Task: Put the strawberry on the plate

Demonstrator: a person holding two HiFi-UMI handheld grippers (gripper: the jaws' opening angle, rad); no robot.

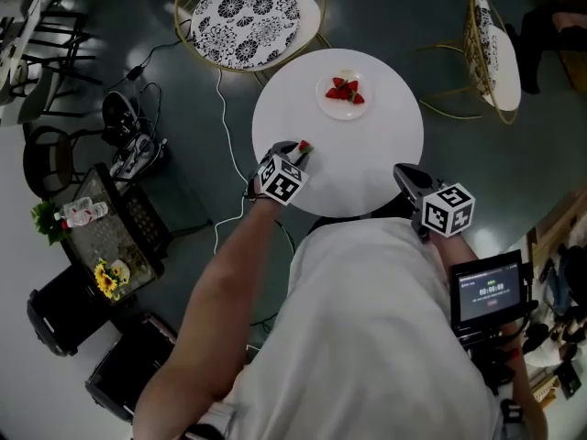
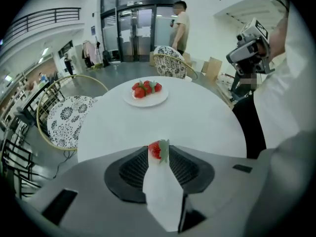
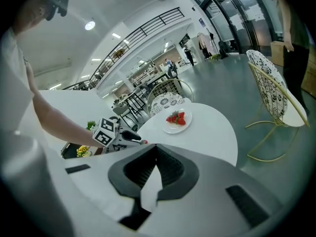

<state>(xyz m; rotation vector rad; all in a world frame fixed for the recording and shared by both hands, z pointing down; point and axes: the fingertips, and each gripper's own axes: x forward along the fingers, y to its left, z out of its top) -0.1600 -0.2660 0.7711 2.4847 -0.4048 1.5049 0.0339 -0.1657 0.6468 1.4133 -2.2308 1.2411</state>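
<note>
A red strawberry (image 2: 156, 150) with green leaves sits pinched at the tips of my left gripper (image 2: 162, 155), which is shut on it. From the head view, this gripper (image 1: 298, 150) hovers over the left edge of the round white table (image 1: 367, 165), the strawberry (image 1: 304, 145) at its tip. A white plate (image 1: 324, 88) with several strawberries (image 1: 345, 91) lies at the table's far side, well ahead of the left gripper. My right gripper (image 1: 404, 174) is shut and holds nothing at the table's near right edge. The right gripper view shows its white jaws (image 3: 154, 168) together, with the plate (image 3: 173, 128) beyond.
Two gold-framed chairs with patterned cushions stand behind the table (image 1: 246, 7) and to its right (image 1: 491, 49). A white cable (image 1: 223, 126) trails on the floor at left, near dark cases and a tray with flowers (image 1: 110, 278). A person (image 2: 180, 26) stands far off.
</note>
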